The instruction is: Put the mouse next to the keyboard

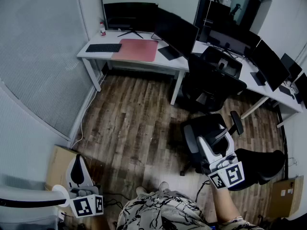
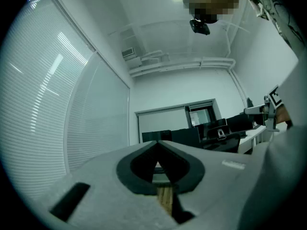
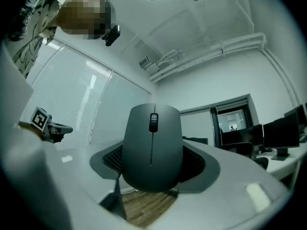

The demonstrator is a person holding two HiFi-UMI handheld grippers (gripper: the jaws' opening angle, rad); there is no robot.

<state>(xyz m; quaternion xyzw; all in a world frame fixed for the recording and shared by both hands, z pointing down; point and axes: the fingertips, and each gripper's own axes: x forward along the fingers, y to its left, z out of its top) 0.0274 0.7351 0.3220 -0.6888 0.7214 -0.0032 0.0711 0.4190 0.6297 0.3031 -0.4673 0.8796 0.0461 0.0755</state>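
Right gripper (image 1: 205,142) is clamped on the mouse (image 3: 152,147), up over the floor and well apart from the desk (image 1: 144,63), where the keyboard (image 1: 103,48) lies. Left gripper (image 2: 158,145): jaws together, empty.

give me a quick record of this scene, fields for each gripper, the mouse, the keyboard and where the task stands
right gripper: jaws wide apart, pads pressed on the mouse's sides
mouse: dark grey, scroll wheel on top, held up off any surface
left gripper: jaw tips together, nothing between them
keyboard: black, on the white desk across the room, beside a pink mat
in between: wood floor and a black office chair
task: mouse in hand, not yet at the keyboard
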